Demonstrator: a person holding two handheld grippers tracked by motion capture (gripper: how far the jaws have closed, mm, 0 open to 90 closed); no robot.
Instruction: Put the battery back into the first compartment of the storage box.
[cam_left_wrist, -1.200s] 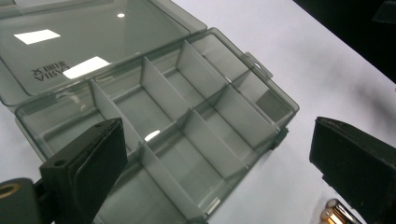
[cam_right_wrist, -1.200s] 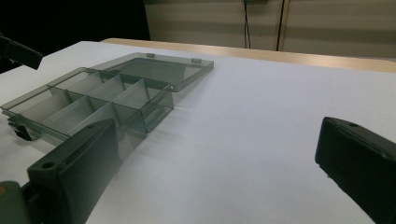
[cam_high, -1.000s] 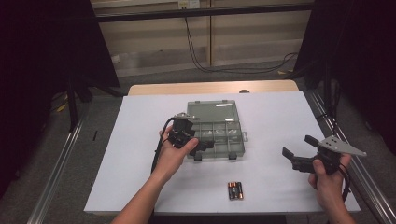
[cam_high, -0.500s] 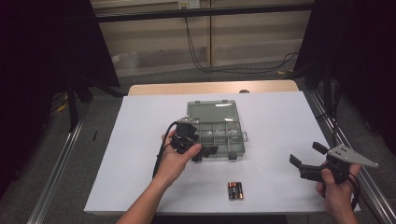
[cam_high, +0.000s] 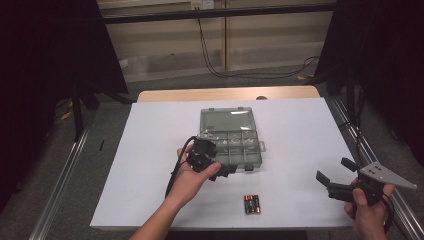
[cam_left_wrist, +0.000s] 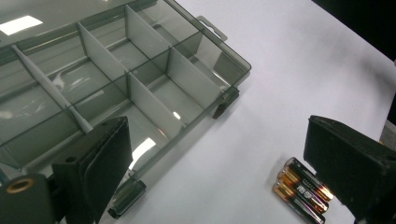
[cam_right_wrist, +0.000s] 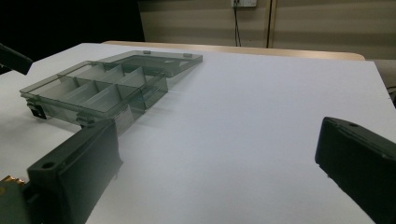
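Hovering over the box's (cam_high: 231, 140) near-left corner, the left tongs (cam_high: 220, 170) are gaping with nothing between the jaws. The box is lying lid-open, mid-counter (cam_high: 300, 130). The batteries (cam_high: 252, 204), apparently three, are resting on the counter just in front of the box. The right tongs (cam_high: 334, 177) are spreading wide, empty, near the counter's right edge.

From above, my left hand (cam_high: 192, 172) covers most of my left gripper (cam_high: 220, 170). In my left gripper view, the organizer box (cam_left_wrist: 116, 88) runs off the top and left edges. The batteries' (cam_high: 252, 204) labels are too small to read.
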